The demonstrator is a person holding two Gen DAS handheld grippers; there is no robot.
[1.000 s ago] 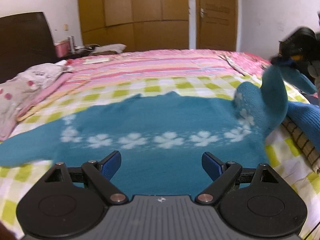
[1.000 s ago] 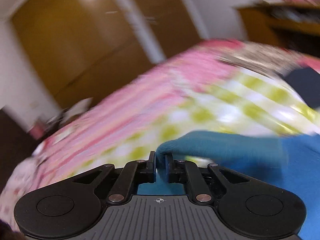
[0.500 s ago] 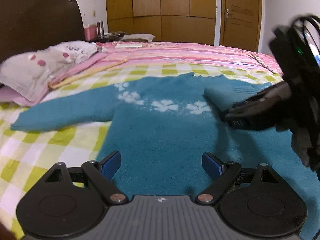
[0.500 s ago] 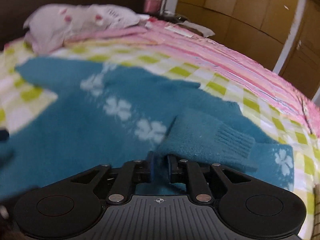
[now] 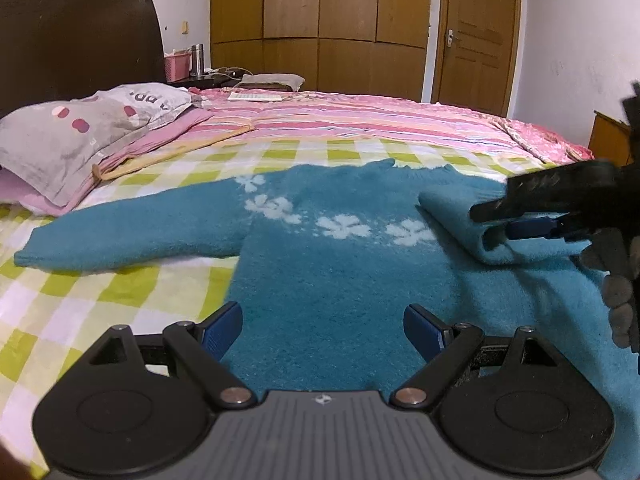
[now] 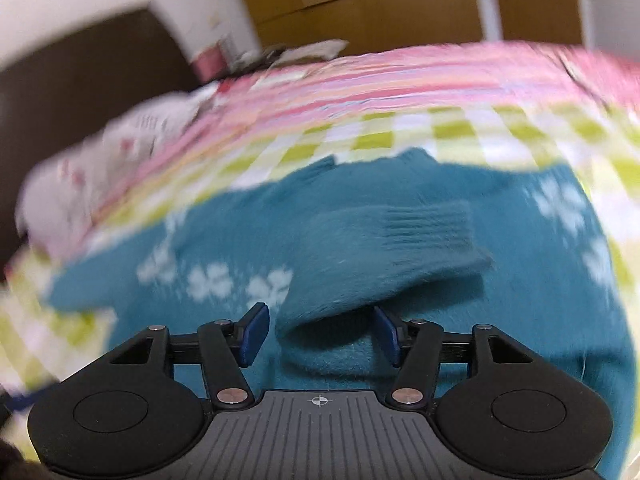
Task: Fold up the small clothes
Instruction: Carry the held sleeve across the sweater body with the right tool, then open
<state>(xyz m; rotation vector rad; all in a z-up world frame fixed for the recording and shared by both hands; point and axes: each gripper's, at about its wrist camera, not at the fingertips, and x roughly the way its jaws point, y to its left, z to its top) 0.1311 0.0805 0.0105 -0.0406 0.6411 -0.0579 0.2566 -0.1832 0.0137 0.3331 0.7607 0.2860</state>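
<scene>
Teal sleeve now folded onto sweater; right gripper opening (left gripper wide, empty).

A home bedroom: a bed with checked and striped covers, a pillow, a dark headboard, a wooden wardrobe (door alongside).

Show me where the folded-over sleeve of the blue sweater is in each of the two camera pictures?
Left wrist view: the folded sleeve lies at the right, on the sweater's body, with the right gripper at its end.
Right wrist view: the folded sleeve fills the middle, its ribbed cuff pointing right, just above the opening jaws.
Shared landmark: the row of white flowers on the sweater.
</scene>
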